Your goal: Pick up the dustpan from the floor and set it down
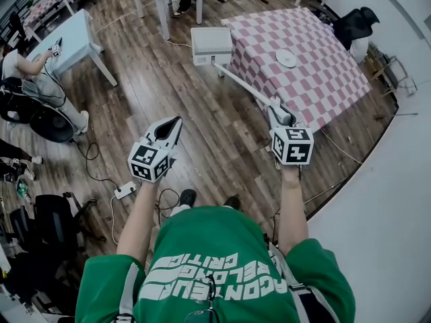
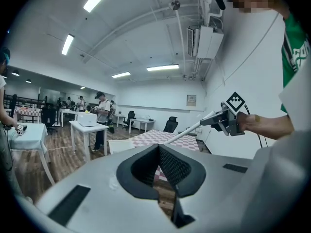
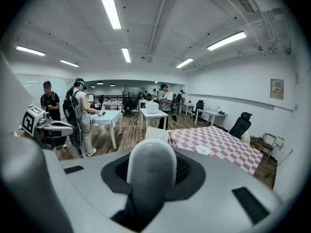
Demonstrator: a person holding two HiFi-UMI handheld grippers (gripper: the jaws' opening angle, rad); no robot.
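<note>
The dustpan (image 1: 211, 46) is a pale, square pan on a long thin handle (image 1: 242, 86). My right gripper (image 1: 277, 110) is shut on the near end of that handle and holds the pan out ahead over the wooden floor, beside the corner of the checked table. In the right gripper view the rounded handle (image 3: 151, 171) fills the gap between the jaws, with the pan (image 3: 156, 134) beyond. My left gripper (image 1: 176, 121) is level with the right one, shut, with nothing in it. The left gripper view shows the pan (image 2: 121, 146) and the right gripper (image 2: 226, 120) on its handle.
A table with a red-and-white checked cloth (image 1: 323, 79) bearing a white plate (image 1: 286, 58) stands ahead on the right. White tables (image 1: 71, 39) and a seated person (image 1: 27, 73) are at the left. A power strip (image 1: 124, 191) and cables lie on the floor near my feet.
</note>
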